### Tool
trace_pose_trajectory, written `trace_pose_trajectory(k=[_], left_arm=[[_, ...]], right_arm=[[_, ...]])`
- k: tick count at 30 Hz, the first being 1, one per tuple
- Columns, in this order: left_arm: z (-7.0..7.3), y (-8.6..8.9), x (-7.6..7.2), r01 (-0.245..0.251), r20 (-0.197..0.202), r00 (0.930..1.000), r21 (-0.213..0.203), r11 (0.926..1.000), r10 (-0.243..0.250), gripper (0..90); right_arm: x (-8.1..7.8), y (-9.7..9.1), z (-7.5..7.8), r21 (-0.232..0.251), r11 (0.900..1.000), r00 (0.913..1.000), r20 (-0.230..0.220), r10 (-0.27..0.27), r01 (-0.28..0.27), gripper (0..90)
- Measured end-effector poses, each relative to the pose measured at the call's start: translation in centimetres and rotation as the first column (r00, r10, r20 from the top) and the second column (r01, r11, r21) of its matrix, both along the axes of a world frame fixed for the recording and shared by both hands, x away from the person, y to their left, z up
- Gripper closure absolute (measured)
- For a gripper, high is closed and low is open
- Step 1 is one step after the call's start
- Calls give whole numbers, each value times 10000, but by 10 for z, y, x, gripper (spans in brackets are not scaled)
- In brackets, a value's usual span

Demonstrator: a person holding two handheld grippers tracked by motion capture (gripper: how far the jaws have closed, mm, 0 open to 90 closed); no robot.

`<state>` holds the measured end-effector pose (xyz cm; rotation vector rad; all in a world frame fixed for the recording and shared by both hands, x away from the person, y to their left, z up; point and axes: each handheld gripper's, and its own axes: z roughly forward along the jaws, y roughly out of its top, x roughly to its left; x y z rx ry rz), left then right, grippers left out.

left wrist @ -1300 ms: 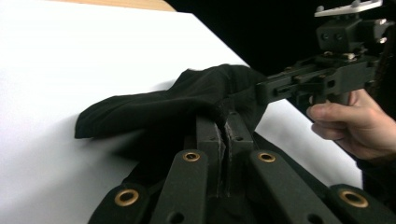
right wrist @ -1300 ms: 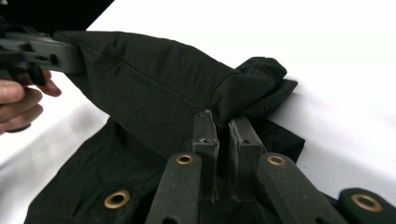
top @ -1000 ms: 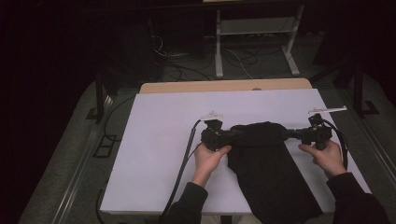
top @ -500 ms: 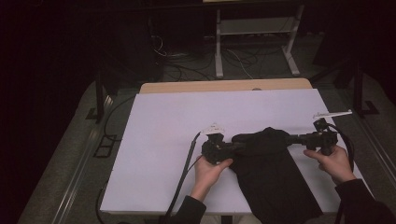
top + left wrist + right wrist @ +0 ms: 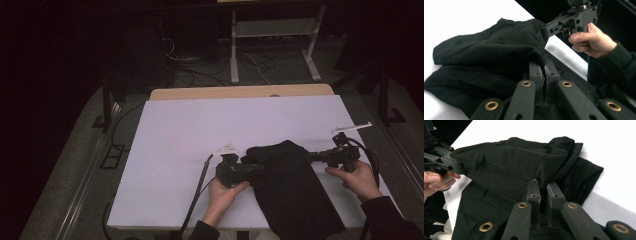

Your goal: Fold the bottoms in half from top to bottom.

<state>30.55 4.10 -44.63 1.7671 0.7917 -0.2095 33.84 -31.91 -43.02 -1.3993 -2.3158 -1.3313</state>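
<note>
A black garment lies on the white table, its lower part hanging over the near edge. My left gripper is shut on the cloth's left edge, and the left gripper view shows a fold of the black garment pinched between the jaws. My right gripper is shut on the cloth's right edge; the black garment is clamped between its jaws in the right gripper view. The stretch of cloth between the two grippers is pulled taut. The other gripper shows held in a hand in the left gripper view.
The table's near edge runs just below my hands. A wooden board borders the far side of the table. Cables and a white metal stand sit on the dark floor beyond. White table surface lies to the left and beyond the garment.
Both grippers have moved right and nearer the front edge with the garment held between them. The cloth has shifted the same way.
</note>
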Motion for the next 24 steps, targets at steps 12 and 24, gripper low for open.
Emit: trace_pose_trajectory(k=[12, 24], left_arm=[[-12, -2, -5, 340, -298, 9990, 135, 9993, -336, 863], [-20, -2, -9, 551, -564, 9970, 302, 9980, -533, 863]], right_arm=[[-6, -1, -9, -340, 9993, 9981, -594, 162, -182, 809], [-15, -2, -16, -414, 9988, 9947, -1007, 216, -259, 798]])
